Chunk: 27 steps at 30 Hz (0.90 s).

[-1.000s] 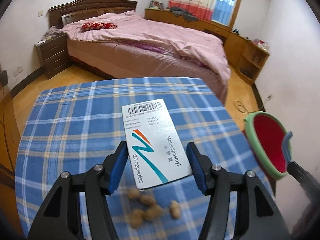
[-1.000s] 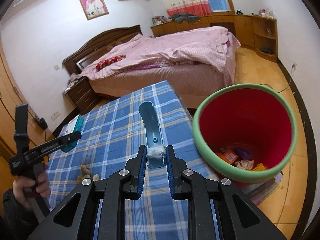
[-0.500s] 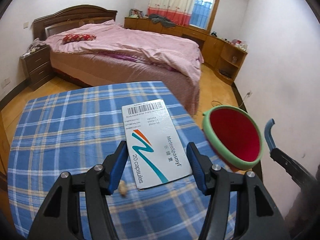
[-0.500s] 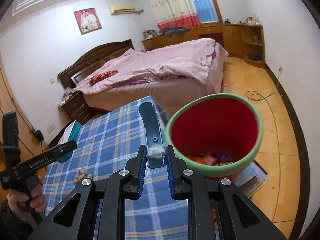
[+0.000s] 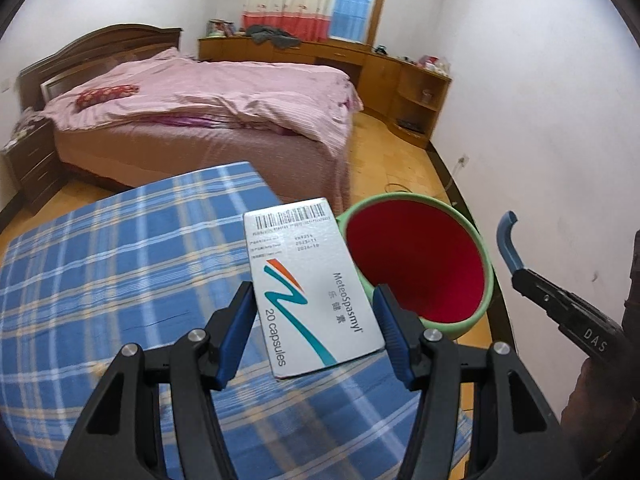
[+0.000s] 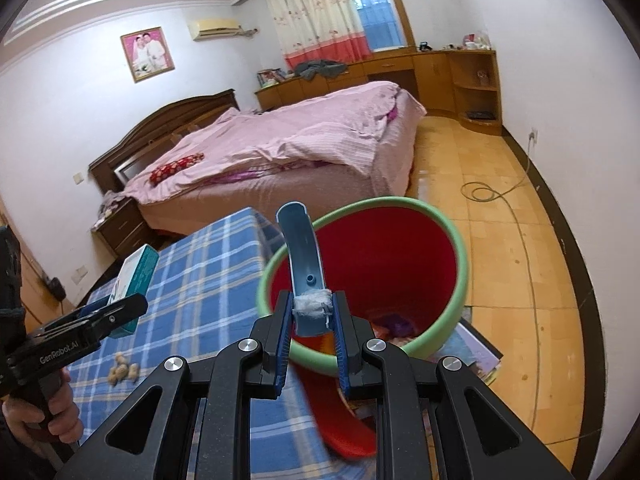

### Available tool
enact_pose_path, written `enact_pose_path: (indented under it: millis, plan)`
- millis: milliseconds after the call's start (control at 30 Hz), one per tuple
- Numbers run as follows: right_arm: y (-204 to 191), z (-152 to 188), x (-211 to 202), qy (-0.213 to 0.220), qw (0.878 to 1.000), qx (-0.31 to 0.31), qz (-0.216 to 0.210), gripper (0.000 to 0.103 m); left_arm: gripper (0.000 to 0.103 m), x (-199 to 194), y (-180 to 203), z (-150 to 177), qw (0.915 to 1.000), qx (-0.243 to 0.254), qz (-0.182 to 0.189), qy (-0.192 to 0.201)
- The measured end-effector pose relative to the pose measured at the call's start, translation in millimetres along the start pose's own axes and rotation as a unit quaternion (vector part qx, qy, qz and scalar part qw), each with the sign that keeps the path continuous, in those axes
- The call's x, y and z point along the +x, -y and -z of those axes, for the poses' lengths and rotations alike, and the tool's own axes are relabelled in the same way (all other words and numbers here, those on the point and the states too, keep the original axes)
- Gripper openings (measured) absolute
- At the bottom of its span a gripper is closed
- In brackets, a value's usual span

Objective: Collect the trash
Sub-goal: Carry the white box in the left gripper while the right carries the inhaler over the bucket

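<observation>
The left gripper (image 5: 314,330) is clamped on a flat white cardboard medicine box (image 5: 308,280) with a barcode and an orange and teal stripe, above the blue checked tablecloth (image 5: 120,248). The right gripper (image 6: 310,332) is clamped on a curved grey-blue plastic piece (image 6: 302,256). Just beyond stands a red bucket with a green rim (image 6: 460,256), with trash at its bottom.

Left wrist view: taken from just behind the left hand-held gripper (image 5: 314,316), angled down over the checked counter (image 5: 120,264), bin (image 5: 416,264) close at right of centre. Right wrist view: taken from behind the right hand-held gripper (image 6: 310,322), bin (image 6: 400,264) seen nearer, at centre. Shared by both: counter, bin, bed (image 5: 200,120) in the upper half.
</observation>
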State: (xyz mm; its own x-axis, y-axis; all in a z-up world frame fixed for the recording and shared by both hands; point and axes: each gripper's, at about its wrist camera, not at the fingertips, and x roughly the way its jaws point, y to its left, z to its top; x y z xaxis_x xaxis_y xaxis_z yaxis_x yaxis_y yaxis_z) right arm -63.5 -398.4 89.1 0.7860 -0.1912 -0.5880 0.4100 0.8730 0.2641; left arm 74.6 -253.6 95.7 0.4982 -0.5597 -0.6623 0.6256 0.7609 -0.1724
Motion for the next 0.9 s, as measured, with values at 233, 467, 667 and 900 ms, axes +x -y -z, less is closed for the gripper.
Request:
enact_pose_path:
  millis: [233, 467, 667, 900]
  plan:
    - [27.7, -1.0, 21.1, -0.011, 1.000, 0.012, 0.017, 0.019, 0.061, 39.0, 31.7, -7.3, 0.9990, 0.029, 0.026, -0.019]
    - [56.8, -3.0, 44.6, -0.028, 0.999, 0.027, 0.027, 0.019, 0.061, 80.4, 52.4, -8.0, 0.9974, 0.048, 0.038, -0.039]
    - [71.2, -1.7, 55.6, -0.038, 0.998, 0.032, 0.030, 0.019, 0.061, 104.1, 60.8, -5.9, 0.9962, 0.051, 0.046, -0.054]
    - [77.3, -1.3, 64.2, -0.042, 0.998, 0.036, 0.029, 0.019, 0.061, 118.3, 60.1, -2.6, 0.9958, 0.047, 0.045, -0.065]
